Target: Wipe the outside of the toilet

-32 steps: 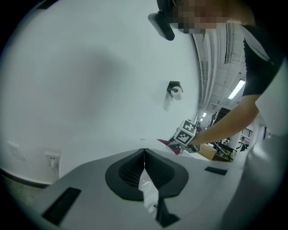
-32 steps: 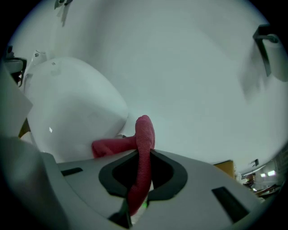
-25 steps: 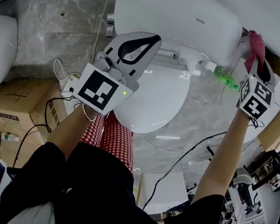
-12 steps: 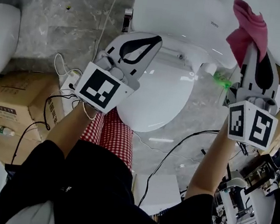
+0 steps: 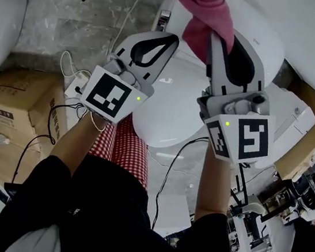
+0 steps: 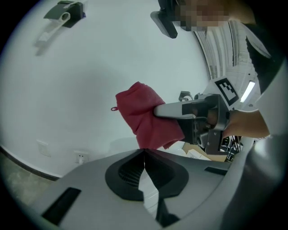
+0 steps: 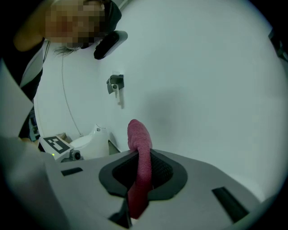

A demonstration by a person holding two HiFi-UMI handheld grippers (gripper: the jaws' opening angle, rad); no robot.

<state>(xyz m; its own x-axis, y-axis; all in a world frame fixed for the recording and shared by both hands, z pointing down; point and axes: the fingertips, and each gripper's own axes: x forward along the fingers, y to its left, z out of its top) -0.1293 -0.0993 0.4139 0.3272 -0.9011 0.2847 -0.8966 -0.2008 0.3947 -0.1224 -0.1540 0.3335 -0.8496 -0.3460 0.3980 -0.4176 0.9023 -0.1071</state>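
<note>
While your right tool pinches the red cloth over the toilet tank, your left tool hovers above the toilet's lid, jaws together, empty.

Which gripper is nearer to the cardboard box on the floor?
Left. The left gripper hangs over the toilet seat, to the right of the cardboard box in the head view; the right gripper, clamping the red cloth, is farther right again.
</note>
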